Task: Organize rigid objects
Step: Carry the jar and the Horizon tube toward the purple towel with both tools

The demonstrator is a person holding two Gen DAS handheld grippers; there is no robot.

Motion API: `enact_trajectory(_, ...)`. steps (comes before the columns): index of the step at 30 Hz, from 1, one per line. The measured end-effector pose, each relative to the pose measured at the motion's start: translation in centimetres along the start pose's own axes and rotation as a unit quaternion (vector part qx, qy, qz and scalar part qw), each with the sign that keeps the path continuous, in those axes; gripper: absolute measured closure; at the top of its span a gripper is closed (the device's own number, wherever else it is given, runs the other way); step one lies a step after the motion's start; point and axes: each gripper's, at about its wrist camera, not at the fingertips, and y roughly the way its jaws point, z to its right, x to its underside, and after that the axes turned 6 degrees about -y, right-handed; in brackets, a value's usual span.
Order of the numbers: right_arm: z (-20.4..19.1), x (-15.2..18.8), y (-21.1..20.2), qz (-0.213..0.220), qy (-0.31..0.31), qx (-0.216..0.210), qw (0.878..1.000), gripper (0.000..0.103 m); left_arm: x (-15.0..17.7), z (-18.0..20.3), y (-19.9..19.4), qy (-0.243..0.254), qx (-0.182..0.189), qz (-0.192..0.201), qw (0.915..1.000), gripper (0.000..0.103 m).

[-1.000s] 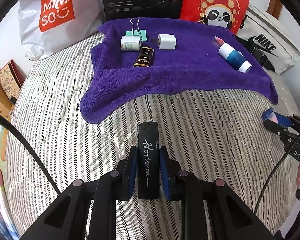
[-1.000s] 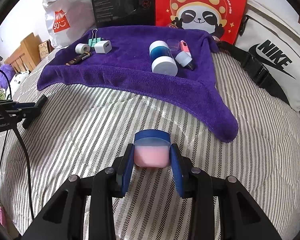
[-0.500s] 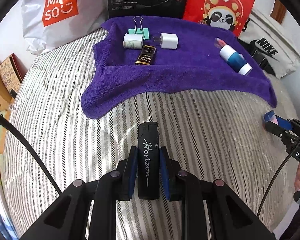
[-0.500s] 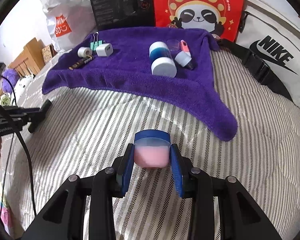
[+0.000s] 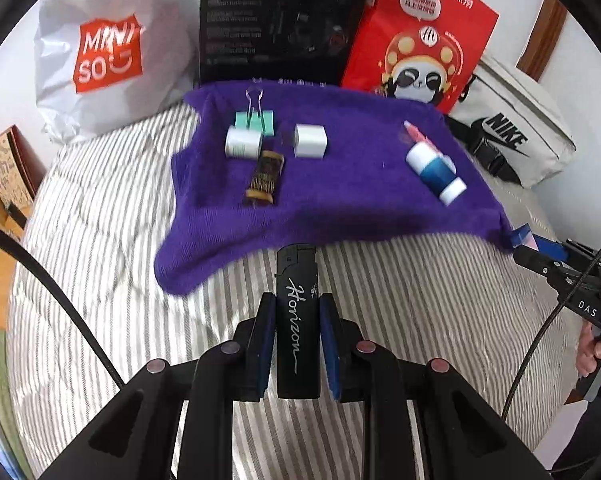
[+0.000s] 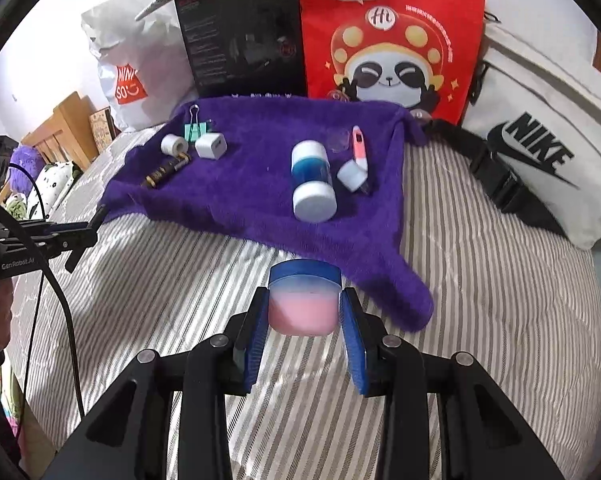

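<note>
Black lighter clamped upright between the pads of the left gripper, above the striped bedcover, just short of the purple towel. Pink jar with blue lid pinched in the right gripper, near the towel's hanging corner. On the towel: binder clip, white roll, charger cube, dark tube, blue-and-white bottle, pink pen; behind, shopping bags and a black box.

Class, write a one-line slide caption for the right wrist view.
Right gripper holds a blue-lidded pink jar above the striped bedding, facing a purple towel.
</note>
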Motion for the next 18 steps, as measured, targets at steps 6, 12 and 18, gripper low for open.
enact_trajectory(6,0.4,-2.4,0.2,0.005,-0.005,-0.003,1.0,0.067,-2.7,0.5,0.1,0.012,0.005,0.01,0.9999,0.082)
enact_trajectory(12,1.1,-4.2,0.8,0.011,0.002,-0.003,1.0,0.067,-5.1,0.4,1.7,0.014,0.015,0.002,0.9998,0.082)
enact_trajectory(18,1.5,-4.9,1.8,0.003,0.006,-0.004,1.0,0.067,-7.2,1.0,3.7,0.03,0.019,-0.01,0.9993,0.082)
